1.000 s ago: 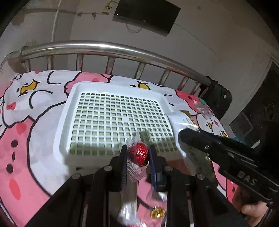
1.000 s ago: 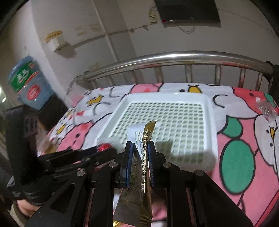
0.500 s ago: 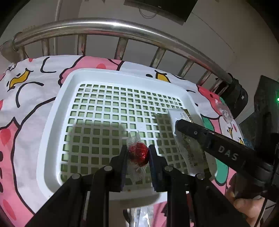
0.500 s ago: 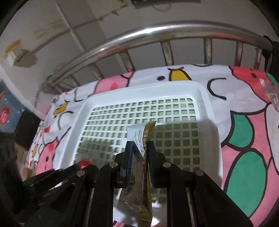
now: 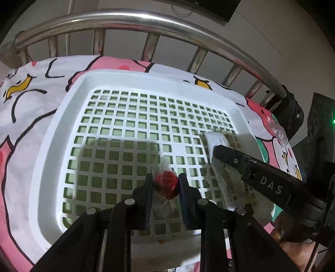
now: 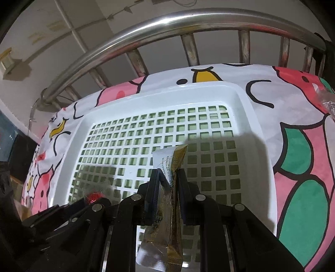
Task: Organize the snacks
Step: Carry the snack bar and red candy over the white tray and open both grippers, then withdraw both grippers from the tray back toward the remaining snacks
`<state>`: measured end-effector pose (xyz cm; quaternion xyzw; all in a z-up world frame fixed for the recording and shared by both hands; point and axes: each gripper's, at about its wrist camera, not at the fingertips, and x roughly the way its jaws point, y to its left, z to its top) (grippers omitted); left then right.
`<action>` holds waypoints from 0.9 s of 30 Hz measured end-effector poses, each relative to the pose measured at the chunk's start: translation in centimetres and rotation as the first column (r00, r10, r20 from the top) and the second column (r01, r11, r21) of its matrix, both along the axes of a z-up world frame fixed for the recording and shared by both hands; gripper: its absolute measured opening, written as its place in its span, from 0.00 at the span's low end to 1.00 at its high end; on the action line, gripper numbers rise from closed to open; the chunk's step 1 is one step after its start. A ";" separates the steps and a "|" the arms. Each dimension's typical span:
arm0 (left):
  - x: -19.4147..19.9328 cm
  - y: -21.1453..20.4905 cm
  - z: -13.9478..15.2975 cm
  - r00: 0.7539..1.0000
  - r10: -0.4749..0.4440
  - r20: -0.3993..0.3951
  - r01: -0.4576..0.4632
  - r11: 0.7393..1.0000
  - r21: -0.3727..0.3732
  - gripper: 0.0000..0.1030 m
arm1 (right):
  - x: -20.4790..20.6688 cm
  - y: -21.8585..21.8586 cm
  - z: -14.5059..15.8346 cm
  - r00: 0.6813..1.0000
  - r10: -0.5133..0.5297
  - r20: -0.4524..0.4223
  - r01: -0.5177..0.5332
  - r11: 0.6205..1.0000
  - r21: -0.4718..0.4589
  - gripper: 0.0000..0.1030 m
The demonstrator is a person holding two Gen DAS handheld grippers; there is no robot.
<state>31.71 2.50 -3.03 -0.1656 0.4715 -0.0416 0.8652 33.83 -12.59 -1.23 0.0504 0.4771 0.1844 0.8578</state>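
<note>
1. Left wrist view: left gripper [image 5: 165, 185] clenched on red candy [image 5: 166, 184], now carried in over the white basket [image 5: 69, 117] floor.
2. Right gripper [image 6: 167, 184] grips gold sachet [image 6: 167, 213], also moved over the basket.
3. Both look ready to drop; loose clear wrapper [image 5: 277, 132] lies beyond on the bedsheet [image 5: 31, 90].

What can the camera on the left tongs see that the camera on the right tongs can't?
Only the left wrist view shows the right tongs' black side lettered DAS and the red foil-wrapped candy close up, pinched in the left tongs. Only the right wrist view shows the gold and white snack sachet head-on in the right tongs, plus the sheet's green patches. Both share the white plastic grid basket, the pink cartoon bedsheet and the steel bed rail.
</note>
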 end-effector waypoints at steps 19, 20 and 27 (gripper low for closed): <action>-9.7 3.1 10.1 0.941 0.114 0.318 -0.112 0.993 -0.024 0.98 | -11.8 -5.2 11.7 0.923 0.012 0.385 -0.048 0.995 0.083 1.00; -10.7 3.1 10.5 0.936 0.106 0.335 -0.104 0.994 -0.024 0.99 | -12.8 -5.3 12.1 0.919 0.022 0.394 -0.063 0.994 0.092 1.00; -17.3 3.6 10.2 0.926 0.108 0.362 -0.099 0.994 -0.043 1.00 | -19.9 -6.2 12.7 0.893 0.048 0.448 -0.129 0.980 0.152 1.00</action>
